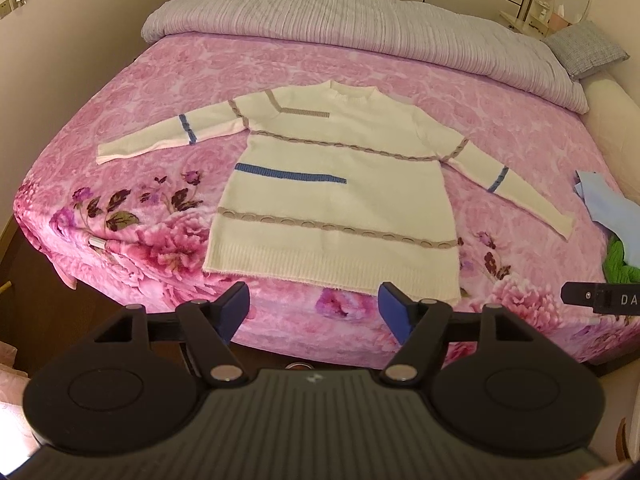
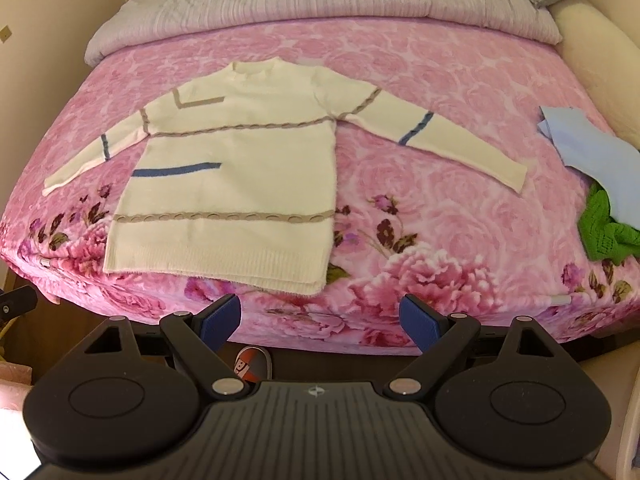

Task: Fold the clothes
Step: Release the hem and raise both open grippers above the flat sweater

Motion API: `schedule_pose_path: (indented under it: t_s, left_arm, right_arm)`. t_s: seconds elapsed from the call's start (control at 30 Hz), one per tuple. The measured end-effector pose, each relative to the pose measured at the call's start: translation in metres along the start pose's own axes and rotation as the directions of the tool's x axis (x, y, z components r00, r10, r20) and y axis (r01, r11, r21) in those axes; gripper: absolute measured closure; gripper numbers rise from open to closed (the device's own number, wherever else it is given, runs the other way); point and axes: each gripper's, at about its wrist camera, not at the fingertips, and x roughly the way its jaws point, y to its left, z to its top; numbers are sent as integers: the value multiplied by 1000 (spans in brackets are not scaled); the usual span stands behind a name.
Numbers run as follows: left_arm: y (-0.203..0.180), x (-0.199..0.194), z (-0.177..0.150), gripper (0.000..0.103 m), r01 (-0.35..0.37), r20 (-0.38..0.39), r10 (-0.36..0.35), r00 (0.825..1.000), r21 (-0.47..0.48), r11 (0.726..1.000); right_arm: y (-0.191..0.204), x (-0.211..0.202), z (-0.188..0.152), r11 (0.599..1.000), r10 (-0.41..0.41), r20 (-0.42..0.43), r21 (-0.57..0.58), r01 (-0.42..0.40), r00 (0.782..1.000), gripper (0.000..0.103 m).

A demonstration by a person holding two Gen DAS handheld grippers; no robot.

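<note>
Cream knit sweater w/ tan cable bands and blue stripes (image 1: 332, 184) lies flat, front up, on the pink floral-blanketed bed (image 1: 168, 80): hem at the bed's near edge, collar toward the rumpled grey ribbed duvet (image 1: 360, 12) at the far end, both sleeves spread out to the sides.

Left tool (image 1: 314, 312) hangs above the near edge, just short of the hem, jaws apart w/ nothing between them. Right tool (image 2: 320, 318) likewise wide apart and empty, off the hem's right corner.

Step in hand, as I read it: start the first fold, prob. sleeves in. To do it well: pinch each cuff or shoulder seam thru both layers, lift just enough to clear the knit, lay sleeve across the chest w/o dragging the body; keep hem square to the near edge.

Room: plenty of bare blanket on both sides and beyond the collar. Watch the light-blue cloth (image 2: 588, 156) and green knit piece (image 2: 604, 232) at the bed's right edge, near the right cuff. Hem sits close to the drop-off, so avoid pulling it nearer.
</note>
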Motion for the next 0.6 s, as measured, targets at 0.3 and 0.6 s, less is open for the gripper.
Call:
schedule_pose_path:
  t_s: [0.3, 0.6]
  left_arm:
    - [-7, 11, 12, 34, 23, -3, -23, 1000, 9, 1000]
    - [20, 39, 28, 29, 46, -19, -48, 999, -68, 997]
  right_arm:
    - [-9, 2, 10, 1000, -14, 17, 10, 14, 1000, 14]
    - [-6, 18, 35, 1000, 17, 45, -5, -17, 999, 14]
